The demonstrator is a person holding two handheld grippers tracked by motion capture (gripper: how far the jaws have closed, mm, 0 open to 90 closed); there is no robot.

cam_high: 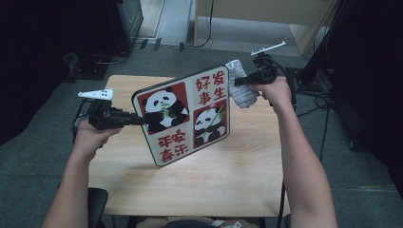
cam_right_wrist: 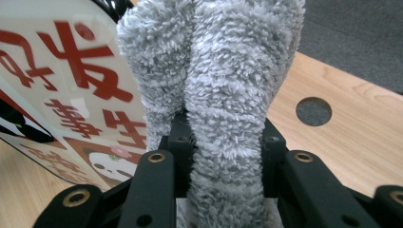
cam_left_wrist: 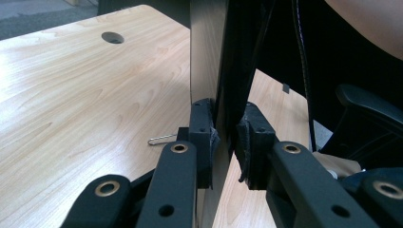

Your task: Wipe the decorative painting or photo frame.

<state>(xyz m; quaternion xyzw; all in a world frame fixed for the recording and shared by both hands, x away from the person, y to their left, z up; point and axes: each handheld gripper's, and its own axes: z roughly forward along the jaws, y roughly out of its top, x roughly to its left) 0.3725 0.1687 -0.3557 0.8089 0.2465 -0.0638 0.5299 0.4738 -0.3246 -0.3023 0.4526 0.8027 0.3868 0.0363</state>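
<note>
A white board (cam_high: pixel 185 114) printed with two pandas and red characters is held tilted above the wooden table (cam_high: pixel 237 171). My left gripper (cam_high: pixel 141 120) is shut on the board's left edge. In the left gripper view the board (cam_left_wrist: pixel 206 57) stands edge-on between the pads of the left gripper (cam_left_wrist: pixel 223 140). My right gripper (cam_high: pixel 236 81) is shut on a grey fluffy cloth (cam_high: pixel 241 88), which lies against the board's upper right corner. In the right gripper view the cloth (cam_right_wrist: pixel 228 71) bulges out between the jaws of the right gripper (cam_right_wrist: pixel 223 137), with the printed board (cam_right_wrist: pixel 62 85) just to its left.
The table has a round cable hole (cam_right_wrist: pixel 313 111) near one corner, also seen as the hole (cam_left_wrist: pixel 113 37). A small metal clip (cam_left_wrist: pixel 161 139) lies on the tabletop. A dark chair (cam_left_wrist: pixel 366 109) stands at the near side. Cables (cam_high: pixel 323 102) and dark equipment (cam_high: pixel 126 19) surround the table.
</note>
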